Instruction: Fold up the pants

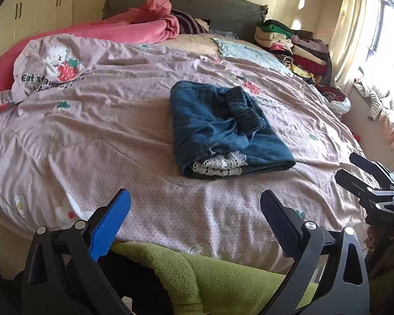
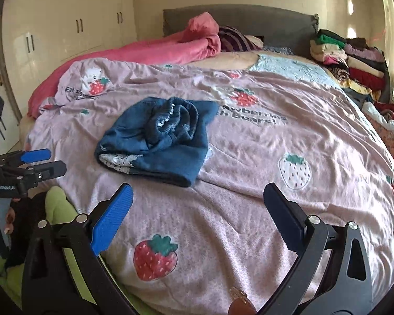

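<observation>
Left gripper (image 1: 195,219): fingers spread wide, empty, touching nothing. Right gripper (image 2: 198,214): likewise spread wide, empty, apparently clear of the duvet (image 2: 249,157). Pants (image 1: 223,131): folded bundle, mid-duvet, well ahead of both.

Left gripper (image 1: 195,207): jaws spread wide, nothing between them; blue pad on one finger, black pad on the other. Held low, pointing forward, clear of any contact.

Right gripper (image 2: 198,202): same pose, jaws wide apart and empty, blue and black pads facing each other.

The two sit side by side, apart, each visible at the edge of the other's view.
</observation>
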### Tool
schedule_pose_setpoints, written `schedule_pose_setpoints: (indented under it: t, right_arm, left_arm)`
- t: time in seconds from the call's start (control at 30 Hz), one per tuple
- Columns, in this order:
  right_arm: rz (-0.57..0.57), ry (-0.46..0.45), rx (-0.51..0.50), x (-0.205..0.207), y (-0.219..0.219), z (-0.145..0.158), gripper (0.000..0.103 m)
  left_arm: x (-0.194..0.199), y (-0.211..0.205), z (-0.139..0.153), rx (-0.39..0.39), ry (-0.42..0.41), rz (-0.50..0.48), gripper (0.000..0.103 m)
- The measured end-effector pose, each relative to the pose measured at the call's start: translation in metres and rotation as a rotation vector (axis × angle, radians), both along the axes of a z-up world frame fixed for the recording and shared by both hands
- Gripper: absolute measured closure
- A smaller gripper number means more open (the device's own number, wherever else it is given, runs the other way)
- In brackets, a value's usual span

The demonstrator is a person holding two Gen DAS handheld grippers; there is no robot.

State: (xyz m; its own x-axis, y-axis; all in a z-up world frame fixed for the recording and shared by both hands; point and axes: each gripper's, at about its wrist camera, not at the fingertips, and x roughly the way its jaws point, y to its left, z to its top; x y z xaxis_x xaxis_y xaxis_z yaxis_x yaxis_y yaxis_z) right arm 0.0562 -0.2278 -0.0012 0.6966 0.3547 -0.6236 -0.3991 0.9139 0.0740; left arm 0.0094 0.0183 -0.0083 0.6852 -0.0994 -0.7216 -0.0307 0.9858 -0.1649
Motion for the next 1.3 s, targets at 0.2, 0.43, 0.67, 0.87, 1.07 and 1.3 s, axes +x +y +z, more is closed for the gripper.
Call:
schedule_pose_setpoints:
  t: [0.2,0.43,0.67,0.87,1.07,1.3]
  right_arm:
    - [0.001,0.008,-0.004,-0.0004,0.0025,-0.0028,0.009]
    - [-0.006,0.005,-0.002,0.0,0.0011,-0.001,0.009]
    - [-0.006,0.004,-0.002,-0.001,0.0009,0.0008,0.009]
    - [-0.01,0.003,-0.006,-0.0021,0.0002,0.0019,0.009]
    - [-0.006,0.006,-0.008,-0.002,0.0025,0.0031,0.009]
    - [-0.007,0.005,-0.008,-0.002,0.0023,0.003,0.009]
  left_arm:
    - [0.0005,0.0013,-0.0014,0.009,0.005,0.01,0.004]
    - [-0.0005,0.0004,-0.0011,0.013,0.009,0.013,0.004]
    - [-0.0024,0.001,-0.0001,-0.001,0.004,0.01,0.004]
    - [-0.0025,0.0,0.0008,0.0,0.01,0.008,0.004]
    - [-0.0025,-0.0017,0.0007,0.001,0.016,0.002,0.004]
    - [-0.0019,-0.0024,0.0,0.003,0.016,-0.004,0.004]
